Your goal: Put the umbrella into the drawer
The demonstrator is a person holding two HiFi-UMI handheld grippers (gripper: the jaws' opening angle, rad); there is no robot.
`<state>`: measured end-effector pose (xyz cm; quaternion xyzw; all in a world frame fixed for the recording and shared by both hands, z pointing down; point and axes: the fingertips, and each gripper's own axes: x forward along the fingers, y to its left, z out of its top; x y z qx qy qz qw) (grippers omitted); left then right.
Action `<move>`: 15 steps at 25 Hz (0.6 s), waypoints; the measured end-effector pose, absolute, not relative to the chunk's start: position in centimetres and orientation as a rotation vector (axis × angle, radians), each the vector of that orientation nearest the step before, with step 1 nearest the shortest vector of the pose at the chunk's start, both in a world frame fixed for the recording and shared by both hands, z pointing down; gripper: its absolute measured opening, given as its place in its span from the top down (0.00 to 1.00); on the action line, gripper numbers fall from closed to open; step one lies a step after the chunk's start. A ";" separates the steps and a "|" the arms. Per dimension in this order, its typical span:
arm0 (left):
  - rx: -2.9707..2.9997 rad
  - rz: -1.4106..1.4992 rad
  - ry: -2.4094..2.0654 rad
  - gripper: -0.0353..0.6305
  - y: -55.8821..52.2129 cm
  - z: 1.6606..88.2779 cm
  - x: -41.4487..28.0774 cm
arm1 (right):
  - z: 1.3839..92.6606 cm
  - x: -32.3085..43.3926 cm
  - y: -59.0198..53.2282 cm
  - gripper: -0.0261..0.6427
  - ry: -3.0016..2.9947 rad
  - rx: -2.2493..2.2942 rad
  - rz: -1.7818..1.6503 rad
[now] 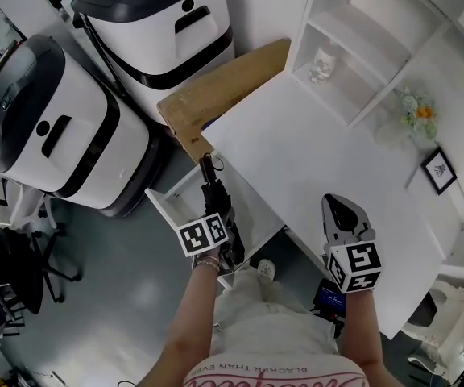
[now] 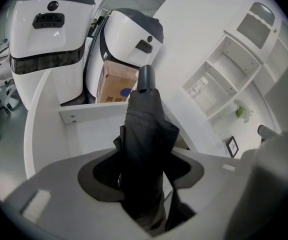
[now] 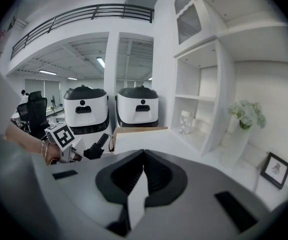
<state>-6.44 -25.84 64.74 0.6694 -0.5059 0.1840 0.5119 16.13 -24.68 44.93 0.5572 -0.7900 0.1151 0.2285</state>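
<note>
The left tool (image 2: 141,171) is clamped on the folded black umbrella (image 2: 144,119). Its long axis runs up-frame, above the open drawer (image 2: 84,115) just beyond. The right tool (image 3: 143,156), jaws together and empty, hangs over the desk (image 1: 312,160), farther off.

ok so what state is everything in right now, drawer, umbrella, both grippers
umbrella: folded shut, held over the drawer, not yet inside
drawer: pulled open
left gripper: shut on the umbrella
right gripper: shut, empty, above the desk
</note>
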 end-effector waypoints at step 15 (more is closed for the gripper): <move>1.504 0.617 -1.150 0.58 -26.2 71.3 -5.9 | 47.3 14.8 -25.7 0.95 -2.149 1.487 0.367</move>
